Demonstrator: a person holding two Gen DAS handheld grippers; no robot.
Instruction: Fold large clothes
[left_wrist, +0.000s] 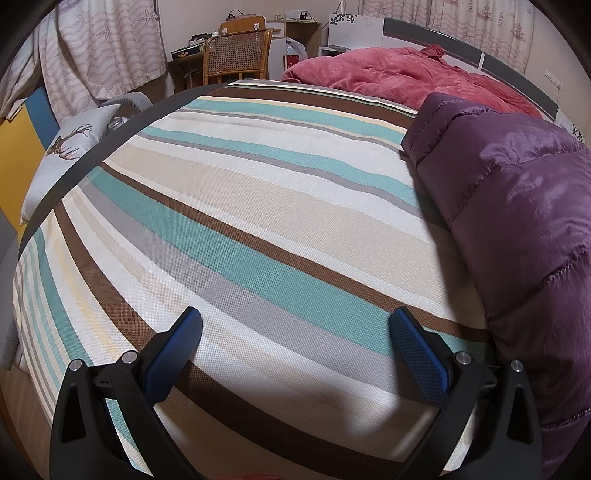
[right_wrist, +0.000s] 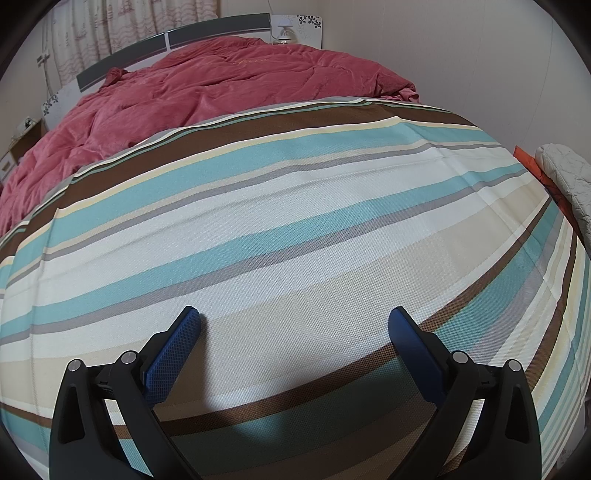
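A purple quilted down jacket (left_wrist: 517, 221) lies on the striped bed cover (left_wrist: 240, 221), along the right side of the left wrist view. My left gripper (left_wrist: 295, 317) hovers open over the bare stripes just left of the jacket, its blue pads empty. The right wrist view has no jacket in it. There my right gripper (right_wrist: 293, 315) stands open above the striped bed cover (right_wrist: 295, 221), nothing between its fingers.
A red duvet (right_wrist: 221, 85) is bunched at the head of the bed, against the headboard (right_wrist: 177, 40). A wicker chair (left_wrist: 236, 55) and desk stand past the far bed edge. A deer-print pillow (left_wrist: 70, 147) lies off the left edge. White quilted bedding (right_wrist: 569, 177) sits at right.
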